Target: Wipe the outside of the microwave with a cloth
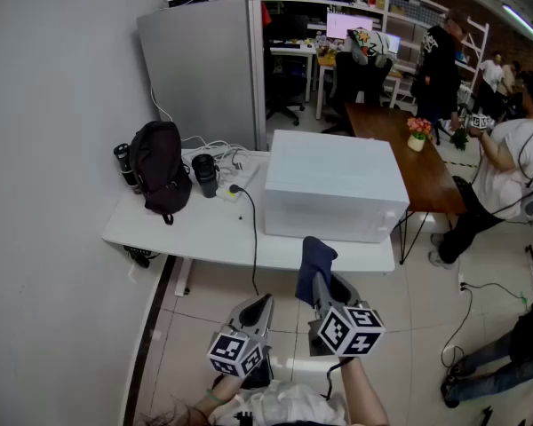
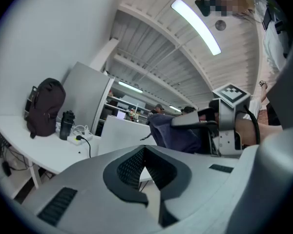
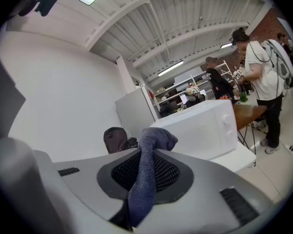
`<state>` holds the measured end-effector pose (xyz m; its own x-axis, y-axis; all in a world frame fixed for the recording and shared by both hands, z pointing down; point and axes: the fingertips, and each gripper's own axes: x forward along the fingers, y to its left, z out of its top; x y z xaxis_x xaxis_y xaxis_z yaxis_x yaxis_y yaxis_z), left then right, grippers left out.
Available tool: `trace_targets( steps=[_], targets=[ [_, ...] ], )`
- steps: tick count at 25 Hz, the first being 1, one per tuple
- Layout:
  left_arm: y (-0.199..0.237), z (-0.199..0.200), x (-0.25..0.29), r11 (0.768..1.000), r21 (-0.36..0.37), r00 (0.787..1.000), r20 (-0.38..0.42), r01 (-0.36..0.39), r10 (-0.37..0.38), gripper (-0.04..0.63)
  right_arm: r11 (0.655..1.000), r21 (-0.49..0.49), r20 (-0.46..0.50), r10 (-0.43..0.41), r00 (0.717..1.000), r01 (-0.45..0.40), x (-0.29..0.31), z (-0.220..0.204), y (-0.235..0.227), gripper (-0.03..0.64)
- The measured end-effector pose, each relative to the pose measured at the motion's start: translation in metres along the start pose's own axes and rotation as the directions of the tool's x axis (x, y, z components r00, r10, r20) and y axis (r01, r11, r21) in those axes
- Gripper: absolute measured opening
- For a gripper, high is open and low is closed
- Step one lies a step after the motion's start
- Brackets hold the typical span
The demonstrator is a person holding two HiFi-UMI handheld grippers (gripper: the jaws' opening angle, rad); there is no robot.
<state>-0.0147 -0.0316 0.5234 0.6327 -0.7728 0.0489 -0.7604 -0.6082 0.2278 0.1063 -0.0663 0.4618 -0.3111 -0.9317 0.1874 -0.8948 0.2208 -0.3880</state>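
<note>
A white microwave [image 1: 333,185] stands on the right part of the white table [image 1: 204,229]; the right gripper view shows the microwave [image 3: 200,128] ahead with its knobs at the right. My right gripper [image 1: 318,278] is held in front of the table, below the microwave's front, shut on a dark blue cloth [image 1: 315,260]. The cloth [image 3: 145,174] sticks up between the jaws. My left gripper [image 1: 265,304] hangs lower at the left, shut and empty. In the left gripper view the right gripper with the cloth [image 2: 178,133] shows at the right.
A black backpack [image 1: 160,171], a dark bottle [image 1: 205,176] and a power strip with cables [image 1: 231,180] lie on the table's left. A wooden table [image 1: 409,153] stands behind the microwave. People [image 1: 497,185] stand at the right; a grey cabinet [image 1: 204,69] is behind.
</note>
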Motion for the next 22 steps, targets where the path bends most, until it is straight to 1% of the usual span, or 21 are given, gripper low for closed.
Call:
trace_targets(
  steps=[3,6,8,10,11,12,13,14,15,16,17,18,19,20,21,22],
  targets=[
    [0.048,0.021,0.018,0.999,0.025,1.000,0.000,0.020,-0.020,-0.014,0.999,-0.036,0.029,-0.014,0.999,0.015,0.065,0.035,0.028,0.071],
    [0.101,0.039,0.030,1.000,0.004,1.000,0.021,-0.016,0.015,-0.014,0.992,-0.112,0.064,-0.049,0.997,0.056,0.132,0.066,0.054,0.071],
    [0.134,0.047,0.037,0.999,-0.013,0.999,0.027,-0.046,0.046,-0.014,0.984,-0.163,0.076,-0.055,0.996,0.067,0.179,0.083,0.072,0.071],
    [0.156,0.051,0.041,0.998,-0.026,0.998,0.024,-0.061,0.062,-0.014,0.965,-0.254,0.045,-0.061,0.997,0.070,0.224,0.090,0.087,0.071],
    [0.164,0.051,0.043,0.998,-0.030,0.998,0.023,-0.063,0.064,-0.014,0.940,-0.332,0.027,-0.073,0.997,0.078,0.245,0.093,0.093,0.071],
    [0.170,0.052,0.046,0.997,-0.033,0.998,0.024,-0.064,0.065,-0.014,0.897,-0.431,0.019,-0.093,0.995,0.092,0.267,0.098,0.099,0.071],
    [0.176,0.053,0.049,0.997,-0.036,0.998,0.026,-0.064,0.065,-0.014,0.831,-0.546,0.019,-0.118,0.993,0.109,0.289,0.104,0.104,0.071],
    [0.182,0.054,0.052,0.997,-0.039,0.997,0.028,-0.065,0.067,-0.014,0.740,-0.660,0.020,-0.149,0.989,0.125,0.311,0.109,0.107,0.071],
    [0.187,0.055,0.055,0.997,-0.044,0.997,0.030,-0.068,0.069,-0.014,0.636,-0.760,0.019,-0.179,0.984,0.131,0.333,0.112,0.110,0.071],
    [0.192,0.056,0.057,0.996,-0.049,0.997,0.031,-0.071,0.073,-0.014,0.538,-0.834,0.011,-0.205,0.979,0.122,0.355,0.113,0.112,0.072],
    [0.197,0.058,0.059,0.996,-0.054,0.996,0.032,-0.076,0.078,-0.014,0.463,-0.881,-0.009,-0.226,0.974,0.099,0.376,0.110,0.111,0.072],
    [0.202,0.060,0.061,0.995,-0.057,0.996,0.035,-0.081,0.083,-0.014,0.414,-0.908,-0.042,-0.248,0.968,0.067,0.397,0.105,0.107,0.074],
    [0.205,0.062,0.063,0.995,-0.059,0.995,0.041,-0.085,0.088,-0.014,0.382,-0.924,-0.083,-0.276,0.958,0.030,0.417,0.097,0.099,0.074],
    [0.209,0.065,0.066,0.994,-0.059,0.995,0.049,-0.088,0.091,-0.014,0.353,-0.936,-0.122,-0.312,0.942,-0.004,0.435,0.090,0.089,0.074],
    [0.212,0.068,0.068,0.994,-0.059,0.994,0.057,-0.091,0.095,-0.014,0.316,-0.948,-0.152,-0.357,0.922,-0.034,0.451,0.084,0.079,0.074],
    [0.214,0.071,0.070,0.994,-0.059,0.993,0.064,-0.095,0.099,-0.014,0.267,-0.962,-0.169,-0.406,0.898,-0.061,0.465,0.079,0.068,0.075]
  ],
)
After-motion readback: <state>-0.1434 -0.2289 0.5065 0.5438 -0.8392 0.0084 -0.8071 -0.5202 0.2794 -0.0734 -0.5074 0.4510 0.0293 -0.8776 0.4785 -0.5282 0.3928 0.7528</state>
